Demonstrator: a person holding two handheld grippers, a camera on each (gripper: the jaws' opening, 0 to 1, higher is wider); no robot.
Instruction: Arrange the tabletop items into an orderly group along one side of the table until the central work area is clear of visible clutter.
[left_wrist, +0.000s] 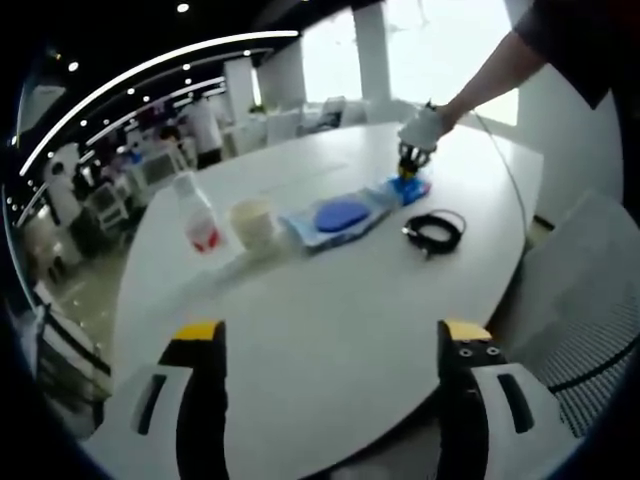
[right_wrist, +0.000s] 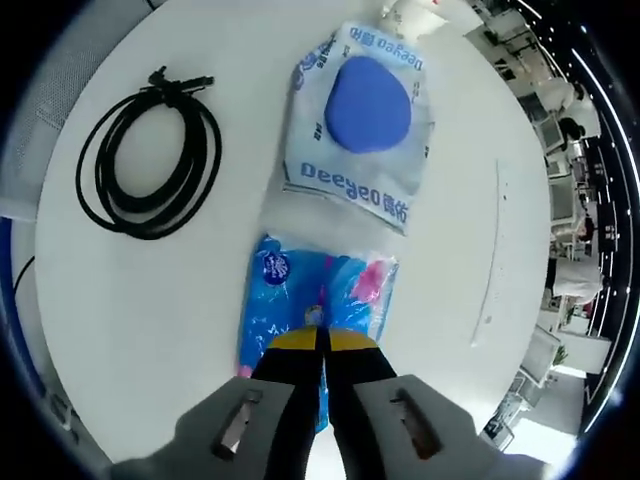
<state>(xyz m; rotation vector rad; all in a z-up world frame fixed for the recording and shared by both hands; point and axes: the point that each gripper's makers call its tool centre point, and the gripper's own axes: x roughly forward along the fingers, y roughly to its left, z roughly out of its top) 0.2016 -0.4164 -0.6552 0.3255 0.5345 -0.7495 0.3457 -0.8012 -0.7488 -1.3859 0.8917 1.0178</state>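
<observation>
White oval table (left_wrist: 330, 330) in bright office, left tongs (left_wrist: 330, 345) open, right tongs (right_wrist: 325, 340) closed on blue packet (right_wrist: 300, 300)

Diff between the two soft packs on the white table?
The pale wipes pack with a round blue lid is larger; the small bright-blue tissue pack is narrower and lidless. The right gripper, jaws closed, sits on the tissue pack; the wipes pack lies free. Both lie flat, end to end.

Left tool (left_wrist: 332, 345) jaws spread, right tool (right_wrist: 324, 340) jaws together
</observation>
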